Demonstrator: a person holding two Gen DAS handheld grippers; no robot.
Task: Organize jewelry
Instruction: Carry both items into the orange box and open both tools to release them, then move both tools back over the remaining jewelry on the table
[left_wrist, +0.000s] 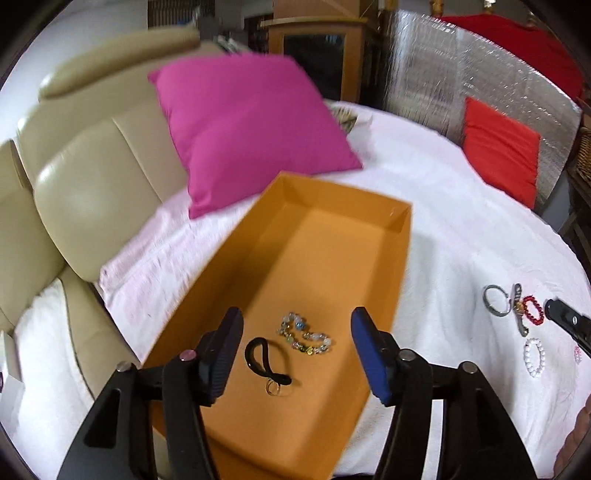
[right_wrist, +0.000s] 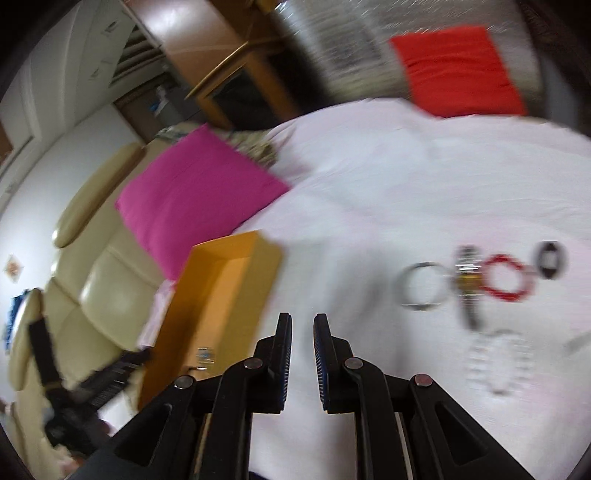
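Note:
An open orange box (left_wrist: 402, 236) lies on the white bedcover. On its floor are a multicoloured beaded bracelet (left_wrist: 306, 336) and a black band with a small ring (left_wrist: 258, 354). My left gripper (left_wrist: 295, 317) hangs open above them, holding nothing. To the right, on the cover, lie a silver bangle (left_wrist: 487, 301), a watch (left_wrist: 517, 310), a red bead bracelet (left_wrist: 535, 322) and a white bead bracelet (left_wrist: 527, 356). My right gripper (right_wrist: 303, 318) is shut, with only a narrow slit and nothing between its pads. It hovers over bare cover between the box (right_wrist: 229, 280) and the bangle (right_wrist: 421, 305).
A magenta pillow (left_wrist: 251, 133) leans behind the box against a cream headboard (left_wrist: 92, 177). A red pillow (left_wrist: 502, 155) lies at the far right. A black round item (right_wrist: 552, 260) sits beyond the red bracelet (right_wrist: 506, 295). The right wrist view is motion-blurred.

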